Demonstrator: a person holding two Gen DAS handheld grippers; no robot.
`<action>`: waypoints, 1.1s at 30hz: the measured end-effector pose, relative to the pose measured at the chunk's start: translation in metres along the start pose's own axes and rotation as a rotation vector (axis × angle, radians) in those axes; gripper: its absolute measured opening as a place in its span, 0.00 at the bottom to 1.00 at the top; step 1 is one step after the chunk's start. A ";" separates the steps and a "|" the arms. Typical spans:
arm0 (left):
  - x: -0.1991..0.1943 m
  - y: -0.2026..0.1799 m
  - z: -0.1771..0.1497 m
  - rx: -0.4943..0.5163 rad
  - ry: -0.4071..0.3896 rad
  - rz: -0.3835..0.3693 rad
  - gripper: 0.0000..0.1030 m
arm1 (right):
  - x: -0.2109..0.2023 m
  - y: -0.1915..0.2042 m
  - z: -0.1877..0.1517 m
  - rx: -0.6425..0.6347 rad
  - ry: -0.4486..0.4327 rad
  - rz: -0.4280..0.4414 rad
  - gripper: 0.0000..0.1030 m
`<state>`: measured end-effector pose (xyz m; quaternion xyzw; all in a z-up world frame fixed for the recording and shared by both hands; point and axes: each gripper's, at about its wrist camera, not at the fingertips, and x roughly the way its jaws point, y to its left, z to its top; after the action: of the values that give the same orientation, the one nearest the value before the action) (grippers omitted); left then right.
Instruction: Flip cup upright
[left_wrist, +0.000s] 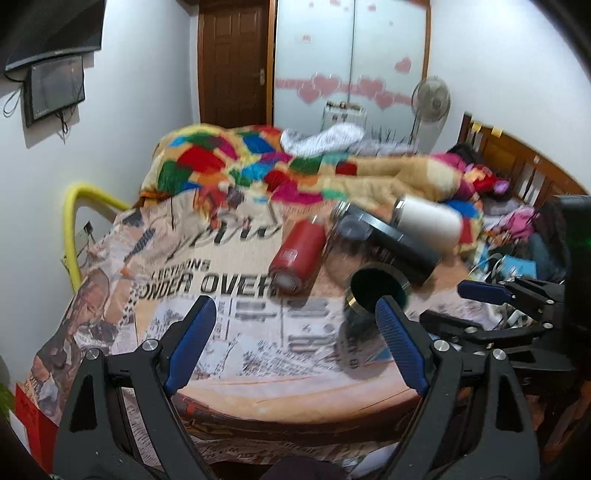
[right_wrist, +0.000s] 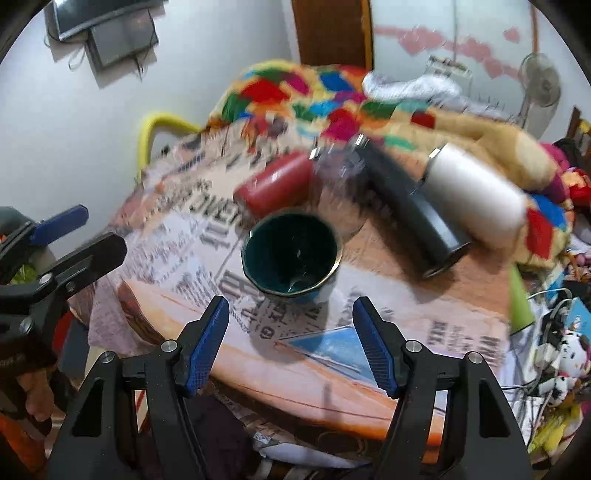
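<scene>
A dark teal cup (right_wrist: 291, 254) with a gold rim stands upright, mouth up, on the newspaper-print table cover (right_wrist: 406, 314). It also shows in the left wrist view (left_wrist: 373, 291), just behind the right fingertip. My right gripper (right_wrist: 291, 314) is open and empty, just short of the cup on the near side. My left gripper (left_wrist: 295, 314) is open and empty, to the left of the cup. The right gripper (left_wrist: 491, 295) shows at the right edge of the left wrist view.
A red bottle (left_wrist: 297, 254), a clear glass (left_wrist: 345, 236), a black bottle (left_wrist: 399, 243) and a white bottle (left_wrist: 428, 221) lie on their sides behind the cup. A colourful blanket (left_wrist: 258, 162) is heaped at the back. Clutter and cables (right_wrist: 554, 332) lie to the right.
</scene>
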<state>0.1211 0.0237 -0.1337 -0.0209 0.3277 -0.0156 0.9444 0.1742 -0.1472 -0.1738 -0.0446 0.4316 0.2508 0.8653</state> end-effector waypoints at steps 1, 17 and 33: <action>-0.012 -0.003 0.005 -0.003 -0.030 -0.009 0.86 | -0.013 0.000 0.001 0.002 -0.032 -0.009 0.64; -0.188 -0.042 0.031 0.024 -0.498 -0.058 0.86 | -0.229 0.030 -0.004 -0.024 -0.658 -0.058 0.66; -0.199 -0.039 0.014 -0.025 -0.550 0.019 1.00 | -0.235 0.040 -0.028 -0.003 -0.752 -0.153 1.00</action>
<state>-0.0273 -0.0059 0.0021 -0.0328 0.0590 0.0037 0.9977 0.0172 -0.2131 -0.0049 0.0172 0.0792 0.1847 0.9794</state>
